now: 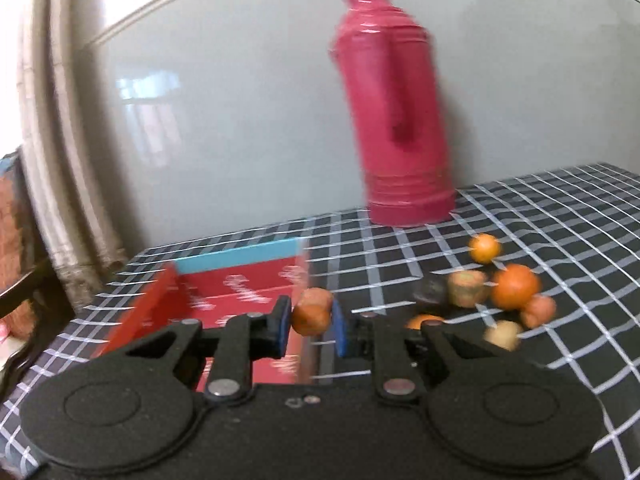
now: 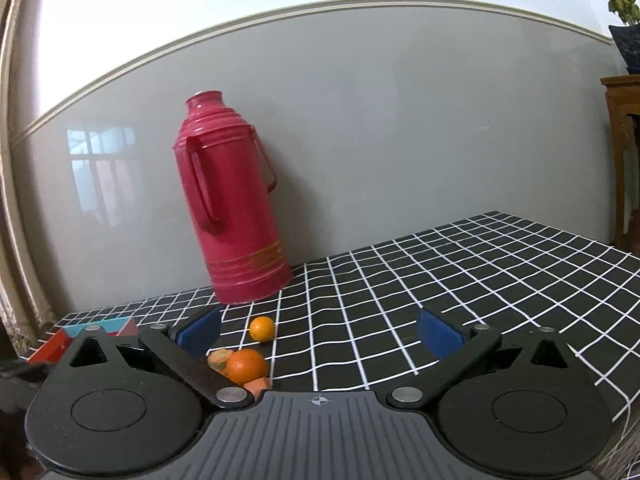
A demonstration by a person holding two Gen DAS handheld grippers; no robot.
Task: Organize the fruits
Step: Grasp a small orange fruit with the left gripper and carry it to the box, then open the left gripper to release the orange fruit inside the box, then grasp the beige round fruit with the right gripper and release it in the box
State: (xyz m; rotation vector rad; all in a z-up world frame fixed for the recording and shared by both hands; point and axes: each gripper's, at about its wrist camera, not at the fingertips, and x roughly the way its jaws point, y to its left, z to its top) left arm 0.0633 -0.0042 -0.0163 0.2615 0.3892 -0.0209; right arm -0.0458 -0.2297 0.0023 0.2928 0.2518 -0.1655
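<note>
My left gripper (image 1: 311, 322) is shut on a small orange fruit (image 1: 311, 311), held just above the table beside the red box (image 1: 224, 304) with a blue rim. To its right lies a pile of fruits: a large orange (image 1: 515, 286), a small orange (image 1: 485, 248), a cut brownish piece (image 1: 467, 288) and others, blurred. My right gripper (image 2: 318, 334) stands open over the checked cloth with nothing between its fingers. In the right wrist view the large orange (image 2: 247, 366) and small orange (image 2: 262, 328) lie by its left finger.
A tall red thermos (image 1: 394, 112) (image 2: 230, 208) stands at the back against the grey wall. The black cloth with white grid (image 2: 460, 280) covers the table. A wooden stand with a potted plant (image 2: 624, 8) is at far right.
</note>
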